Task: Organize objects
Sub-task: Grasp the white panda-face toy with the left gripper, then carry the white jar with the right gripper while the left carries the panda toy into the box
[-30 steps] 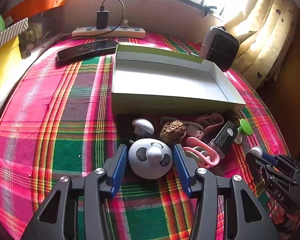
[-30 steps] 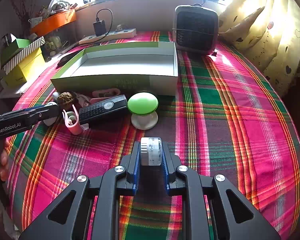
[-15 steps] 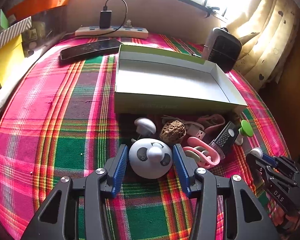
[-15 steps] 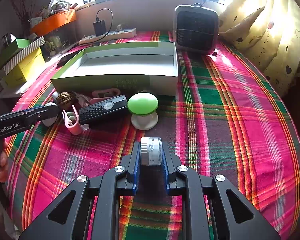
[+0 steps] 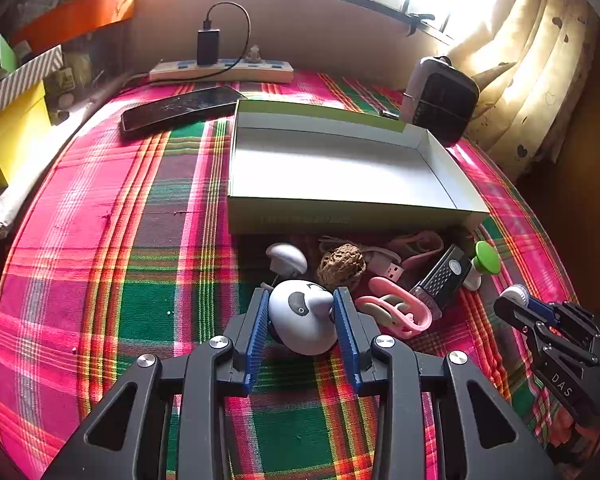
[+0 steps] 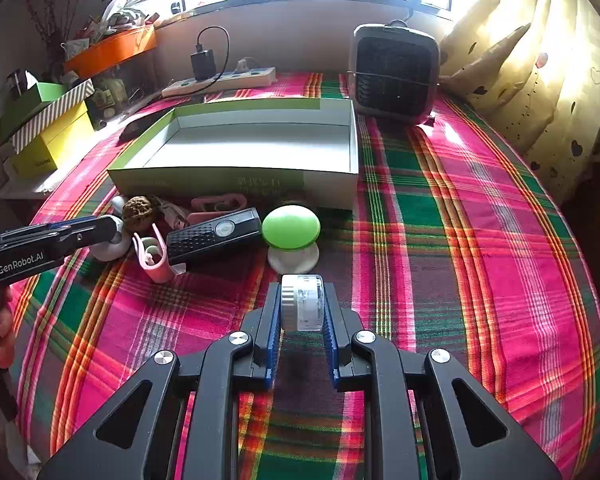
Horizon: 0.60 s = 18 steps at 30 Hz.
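Two grippers work over a plaid cloth (image 6: 480,216), each with something between its blue pads. The left gripper (image 5: 302,316) has just been closing, and its pads now press both sides of a white panda-faced toy (image 5: 300,322) that sits tilted on the cloth. The right gripper (image 6: 302,304) is clamped tight on a small clear-and-white roll (image 6: 302,302), held on edge.

From the left wrist, an open green box (image 5: 340,218) lies at twelve o'clock of the toy, its floor bare. Between box and toy lie a white knob (image 5: 287,258), a wrinkled walnut (image 5: 342,266) and a USB plug (image 5: 392,270); at two to three o'clock are a pink clip (image 5: 396,310), a black remote (image 5: 440,278) and a green-capped knob (image 5: 486,262). Only this view shows the whole dark phone (image 5: 180,108), at eleven o'clock.

The right wrist view alone shows the green cap's white base, just beyond the roll at twelve o'clock, fingertips (image 6: 2,334) at nine o'clock, and the small heater (image 6: 394,74) face-on.
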Tool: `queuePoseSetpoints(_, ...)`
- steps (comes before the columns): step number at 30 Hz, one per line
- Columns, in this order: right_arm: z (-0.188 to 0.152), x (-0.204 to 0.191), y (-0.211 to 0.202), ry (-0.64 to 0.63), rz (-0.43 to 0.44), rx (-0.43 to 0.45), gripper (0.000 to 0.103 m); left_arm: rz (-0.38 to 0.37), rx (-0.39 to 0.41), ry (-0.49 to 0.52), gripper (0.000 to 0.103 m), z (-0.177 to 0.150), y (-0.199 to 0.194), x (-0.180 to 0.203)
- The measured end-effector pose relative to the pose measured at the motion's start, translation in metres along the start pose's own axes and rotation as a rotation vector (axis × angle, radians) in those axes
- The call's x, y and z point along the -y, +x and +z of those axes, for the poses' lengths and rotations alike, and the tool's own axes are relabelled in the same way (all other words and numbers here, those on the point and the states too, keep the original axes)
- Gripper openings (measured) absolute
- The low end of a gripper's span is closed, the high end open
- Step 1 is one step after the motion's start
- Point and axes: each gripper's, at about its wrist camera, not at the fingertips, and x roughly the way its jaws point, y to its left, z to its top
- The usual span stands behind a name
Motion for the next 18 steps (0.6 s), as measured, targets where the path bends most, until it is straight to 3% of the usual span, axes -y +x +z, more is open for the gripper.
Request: queuePoseSetpoints(18, 0.022, -0.006, -0.016, -0.021, 0.009, 0.062, 0.020, -0.010, 0.048, 0.020, 0.031, 0.013, -0.020, 0.003)
